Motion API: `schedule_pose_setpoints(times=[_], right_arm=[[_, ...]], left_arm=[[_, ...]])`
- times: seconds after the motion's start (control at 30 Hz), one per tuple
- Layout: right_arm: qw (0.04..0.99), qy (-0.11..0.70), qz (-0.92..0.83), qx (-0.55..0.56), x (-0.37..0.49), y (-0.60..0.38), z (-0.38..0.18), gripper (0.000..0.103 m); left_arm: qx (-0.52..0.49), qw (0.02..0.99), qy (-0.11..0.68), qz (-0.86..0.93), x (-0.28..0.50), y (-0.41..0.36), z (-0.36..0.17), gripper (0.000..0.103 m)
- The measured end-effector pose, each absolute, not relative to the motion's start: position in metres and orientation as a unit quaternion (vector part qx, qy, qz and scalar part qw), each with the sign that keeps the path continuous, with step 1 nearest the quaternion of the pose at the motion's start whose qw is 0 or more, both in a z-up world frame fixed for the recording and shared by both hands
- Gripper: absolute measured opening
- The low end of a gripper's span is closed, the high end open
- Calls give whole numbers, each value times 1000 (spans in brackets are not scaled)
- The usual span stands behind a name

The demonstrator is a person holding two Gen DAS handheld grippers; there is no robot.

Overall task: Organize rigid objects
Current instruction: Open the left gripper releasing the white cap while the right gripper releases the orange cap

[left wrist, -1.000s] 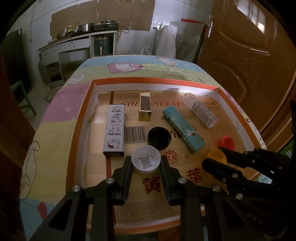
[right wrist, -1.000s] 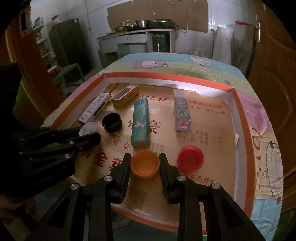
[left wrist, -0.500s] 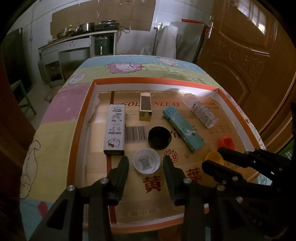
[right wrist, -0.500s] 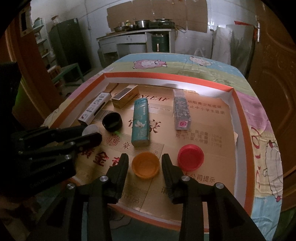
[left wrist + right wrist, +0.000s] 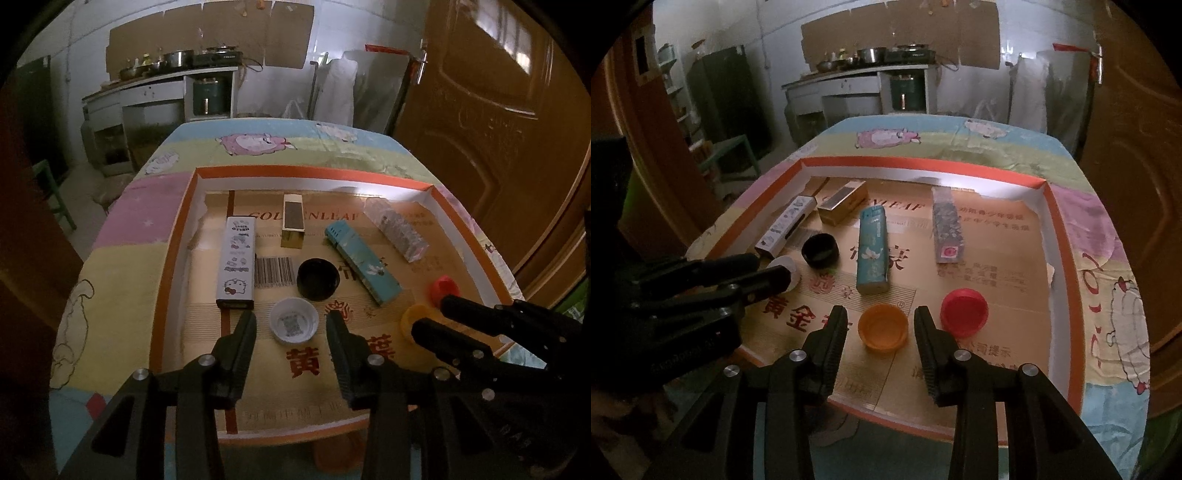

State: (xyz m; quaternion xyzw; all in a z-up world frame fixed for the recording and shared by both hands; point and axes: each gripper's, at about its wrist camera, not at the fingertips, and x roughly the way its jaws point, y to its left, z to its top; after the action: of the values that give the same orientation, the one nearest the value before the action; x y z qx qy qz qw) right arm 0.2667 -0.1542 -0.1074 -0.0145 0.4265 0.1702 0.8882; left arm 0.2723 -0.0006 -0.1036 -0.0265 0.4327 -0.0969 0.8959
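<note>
Two sets of jaws stand part open, gripping nothing: the left gripper (image 5: 291,328) brackets a white cap (image 5: 294,325), the right gripper (image 5: 881,326) an orange cap (image 5: 883,326), pads clear of both. Just right of the orange sits a red cap (image 5: 964,312); beyond, a black cap (image 5: 317,278), then four boxes. Caps look freshly placed in rows; next, probably, lift both grippers away.

We see a matt cardboard tray (image 5: 173,236) w/ glossy plastic caps — orange cap (image 5: 883,326), red cap (image 5: 964,312).
</note>
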Motion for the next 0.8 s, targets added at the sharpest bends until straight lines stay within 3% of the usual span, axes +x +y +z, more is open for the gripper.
schedule_pose_setpoints(times=[0.8], right_arm=[[907,386,166,-14,199,-157,-55,39]], left_arm=[[-33,913,396,-98,209,5,-60,39]])
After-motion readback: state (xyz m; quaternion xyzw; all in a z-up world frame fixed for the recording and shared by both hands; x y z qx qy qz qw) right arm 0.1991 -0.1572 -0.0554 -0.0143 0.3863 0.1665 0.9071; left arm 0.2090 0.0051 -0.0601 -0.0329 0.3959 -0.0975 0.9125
